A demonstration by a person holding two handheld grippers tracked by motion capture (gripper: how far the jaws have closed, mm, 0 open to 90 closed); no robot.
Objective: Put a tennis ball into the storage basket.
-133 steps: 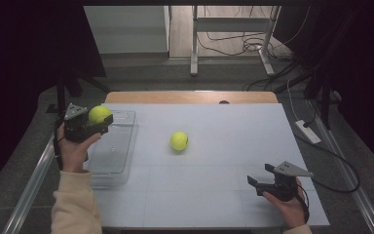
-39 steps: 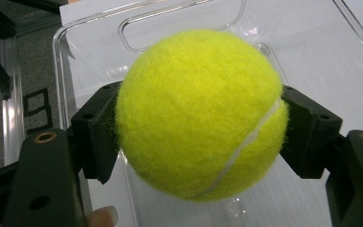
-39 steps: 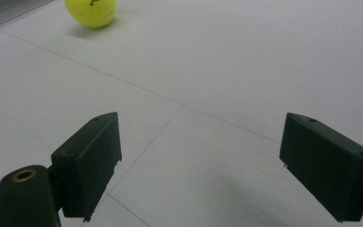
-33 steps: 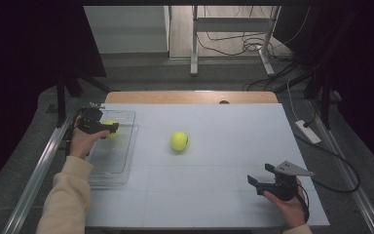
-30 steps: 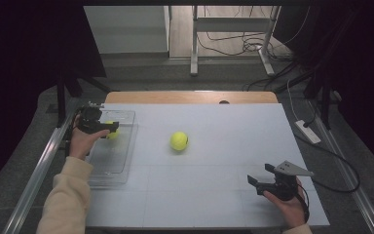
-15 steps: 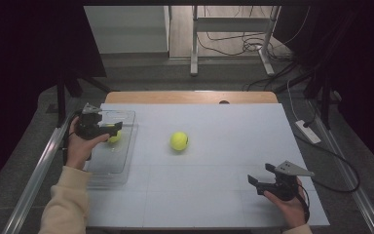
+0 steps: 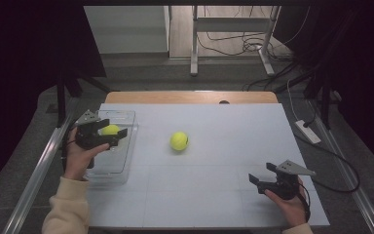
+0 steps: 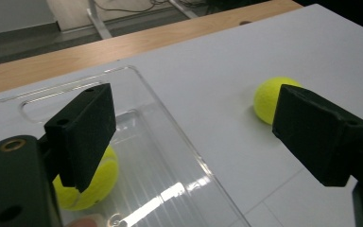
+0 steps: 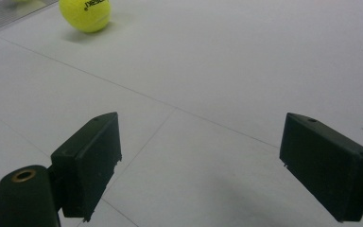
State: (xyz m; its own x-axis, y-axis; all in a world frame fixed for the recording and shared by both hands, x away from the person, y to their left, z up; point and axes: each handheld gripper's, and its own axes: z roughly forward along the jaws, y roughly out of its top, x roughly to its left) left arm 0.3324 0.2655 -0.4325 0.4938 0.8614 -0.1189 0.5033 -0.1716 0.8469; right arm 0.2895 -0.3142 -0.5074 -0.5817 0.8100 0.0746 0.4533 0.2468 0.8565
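Gaping left tongs (image 7: 111, 130): jaws spread wide with nothing between them, held above the far part of the bin.
Left tongs, own view (image 8: 189, 137): one jaw hangs over the bin, the other over the bare surface beyond its rim.
Right tongs (image 7: 262, 174): jaws wide apart and empty, low over the near right of the surface, held in a hand (image 7: 287, 202).
Right tongs, own view (image 9: 196, 165): bare white surface between the jaws, a ball well beyond them.
Left hand (image 7: 78, 158): grips the left tongs from the near side, a cream sleeve (image 7: 65, 209) behind it.
Ball in bin (image 7: 110, 129): yellow-green, lying inside the bin at its far end, just under the left tongs, partly hidden by one jaw in the left gripper view (image 8: 92, 182).
Second ball (image 7: 178, 141): same colour, alone on the surface near its middle, right of the bin and well apart from the right tongs.
Bin (image 7: 121, 168): clear plastic, at the left edge of the surface.
Surface (image 7: 214, 195): white, with a wooden strip (image 7: 190, 97) along its far edge.
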